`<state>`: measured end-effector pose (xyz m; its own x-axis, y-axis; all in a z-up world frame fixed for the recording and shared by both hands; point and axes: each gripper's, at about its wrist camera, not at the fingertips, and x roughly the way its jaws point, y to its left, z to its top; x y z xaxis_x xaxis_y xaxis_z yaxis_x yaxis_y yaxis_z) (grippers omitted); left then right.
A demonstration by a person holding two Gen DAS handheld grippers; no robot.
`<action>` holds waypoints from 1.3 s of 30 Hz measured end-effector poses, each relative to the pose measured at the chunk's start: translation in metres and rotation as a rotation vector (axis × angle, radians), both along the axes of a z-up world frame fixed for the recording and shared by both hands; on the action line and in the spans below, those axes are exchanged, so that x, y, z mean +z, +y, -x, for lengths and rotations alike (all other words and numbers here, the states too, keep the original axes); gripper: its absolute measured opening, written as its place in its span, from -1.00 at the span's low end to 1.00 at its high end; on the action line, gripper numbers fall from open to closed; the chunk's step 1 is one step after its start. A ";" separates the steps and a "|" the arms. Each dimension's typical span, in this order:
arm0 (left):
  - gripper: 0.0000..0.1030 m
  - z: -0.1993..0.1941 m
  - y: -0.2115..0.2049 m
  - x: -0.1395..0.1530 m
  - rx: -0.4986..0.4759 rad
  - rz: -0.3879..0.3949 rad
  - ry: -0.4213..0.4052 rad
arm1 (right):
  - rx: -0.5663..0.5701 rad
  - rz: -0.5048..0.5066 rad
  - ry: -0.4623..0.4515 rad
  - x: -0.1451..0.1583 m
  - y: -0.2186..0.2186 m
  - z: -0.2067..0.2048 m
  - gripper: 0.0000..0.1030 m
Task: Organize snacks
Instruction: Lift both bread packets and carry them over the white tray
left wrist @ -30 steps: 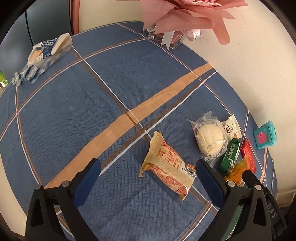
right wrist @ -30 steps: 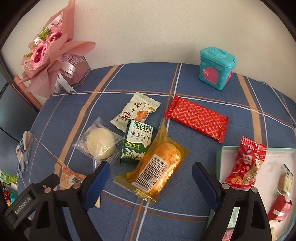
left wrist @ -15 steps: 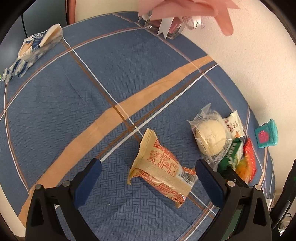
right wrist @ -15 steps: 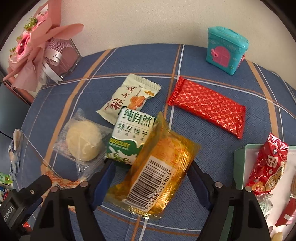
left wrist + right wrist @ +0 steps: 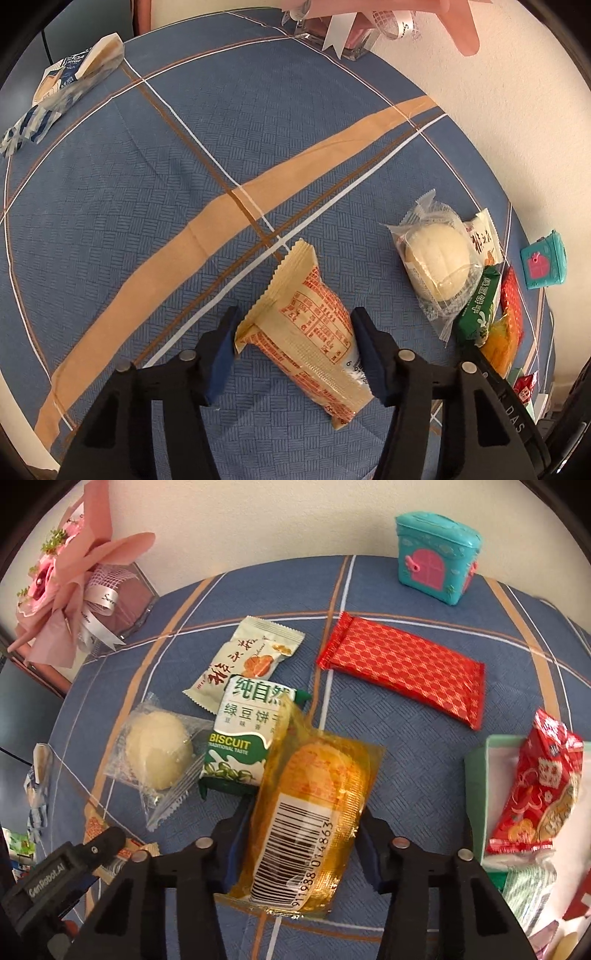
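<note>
**Both hand-held grippers closed onto snack packets on the worktop**

Left hand-held gripper (image 5: 295, 350): the jaws have just been closing and now stand narrow, with the blue pads against both sides of a cream packet with red print (image 5: 310, 336). The packet lies on the blue checked cloth of the worktop (image 5: 147, 221), just below the crossing of the tan band and the white line, its crimped end pointing away from the gripper.

Right hand-held gripper (image 5: 299, 834): the jaws have just been closing and now press both sides of a clear orange packet with a barcode (image 5: 310, 819). The far end of this packet overlaps a green and white biscuit packet (image 5: 247, 738).

Other snacks, right wrist view: a round pale bun in clear wrap (image 5: 159, 753) lies touching the left side of the biscuit packet; a white packet with an orange picture (image 5: 247, 657) lies beyond it, partly under it; a red patterned bar (image 5: 402, 668) lies apart to the right. A pale green tray (image 5: 476, 775) at the right edge holds a red packet (image 5: 539, 786) and further wrapped items, too cut off to identify.

Also noted: a teal toy house (image 5: 436, 557) by the wall, a pink bouquet (image 5: 66, 576) at the far left corner, and a blue and white bag (image 5: 62, 88) at the worktop's far edge in the left wrist view.
</note>
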<state>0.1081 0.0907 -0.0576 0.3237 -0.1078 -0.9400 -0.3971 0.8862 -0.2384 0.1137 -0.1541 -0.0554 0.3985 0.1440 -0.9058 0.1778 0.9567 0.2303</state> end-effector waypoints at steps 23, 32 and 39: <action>-0.08 0.031 -0.023 0.036 -0.086 0.074 -0.041 | -0.063 -0.092 -0.022 0.036 -0.004 0.090 -0.19; -0.07 0.046 -0.047 0.078 -0.176 0.029 -0.142 | -0.082 -0.072 -0.075 0.071 -0.006 0.120 -0.19; -0.08 0.057 -0.068 0.103 -0.239 0.012 -0.205 | -0.106 -0.085 -0.111 0.088 -0.021 0.141 -0.19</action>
<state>0.0511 0.0227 0.0458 0.4708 -0.2145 -0.8558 -0.1208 0.9452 -0.3033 -0.0271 -0.1747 0.0329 0.5127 0.1703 -0.8415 0.2452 0.9102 0.3337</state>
